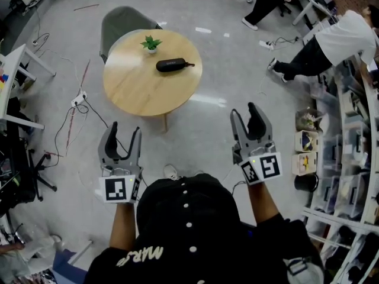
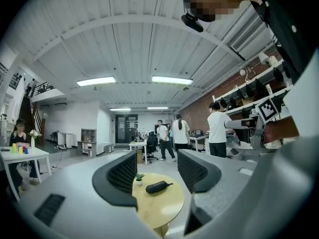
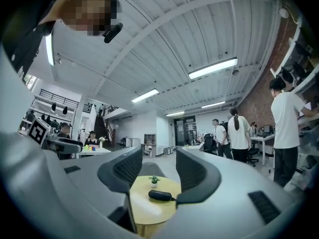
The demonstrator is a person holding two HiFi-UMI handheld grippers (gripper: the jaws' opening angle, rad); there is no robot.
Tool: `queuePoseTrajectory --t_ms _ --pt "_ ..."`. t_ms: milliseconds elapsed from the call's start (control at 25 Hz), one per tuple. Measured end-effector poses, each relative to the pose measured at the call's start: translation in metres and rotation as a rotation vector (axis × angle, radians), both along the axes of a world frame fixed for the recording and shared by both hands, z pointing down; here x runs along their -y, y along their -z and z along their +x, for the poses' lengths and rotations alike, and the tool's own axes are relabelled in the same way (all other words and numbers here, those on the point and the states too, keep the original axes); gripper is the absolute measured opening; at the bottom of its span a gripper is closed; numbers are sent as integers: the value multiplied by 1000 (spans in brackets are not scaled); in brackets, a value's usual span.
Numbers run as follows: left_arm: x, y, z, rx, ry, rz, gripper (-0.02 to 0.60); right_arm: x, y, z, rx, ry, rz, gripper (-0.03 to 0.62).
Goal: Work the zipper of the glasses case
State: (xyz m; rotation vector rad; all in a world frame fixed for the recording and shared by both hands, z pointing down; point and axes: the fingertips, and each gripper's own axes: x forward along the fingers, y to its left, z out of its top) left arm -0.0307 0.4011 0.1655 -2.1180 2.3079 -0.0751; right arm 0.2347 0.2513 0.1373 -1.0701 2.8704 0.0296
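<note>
Here, the left tongs (image 1: 125,129) hang in the air with their jaws apart and nothing between them, well short of the near edge of the round surface (image 1: 148,93). A small plant (image 1: 151,43) stands at the far edge of the surface. The black case (image 1: 172,65) lies just beside the plant, nearer the middle, with its thin tab pointing toward the right edge. The right tongs (image 1: 244,109) are likewise spread and empty, off the near right edge.
</note>
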Motion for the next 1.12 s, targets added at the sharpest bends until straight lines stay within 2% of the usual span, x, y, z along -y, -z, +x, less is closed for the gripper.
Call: queuePoseTrajectory --t_ms 160,320,520,720,840,960,1120 --pt "4 -9 -17 -4 -23 -21 239 -1 -9 -13 -9 -27 -12 201" --pt "15 -20 -28 34 -65 -48 241 5 -19 -20 -20 -41 -28 201" --pt "50 -24 -27 4 -90 -58 241 35 -28 -19 -19 -59 -54 199" --pt "102 -30 -31 38 -130 -66 241 87 -35 -33 -16 -51 -55 201" --pt "145 -28 -37 36 -139 -73 241 131 -36 -44 -14 -34 -58 199" --pt "194 -28 -39 61 -188 -66 241 180 -36 -59 -19 -5 -57 199" --pt "255 -31 -37 85 -230 -115 241 241 -35 -76 -23 40 -64 199"
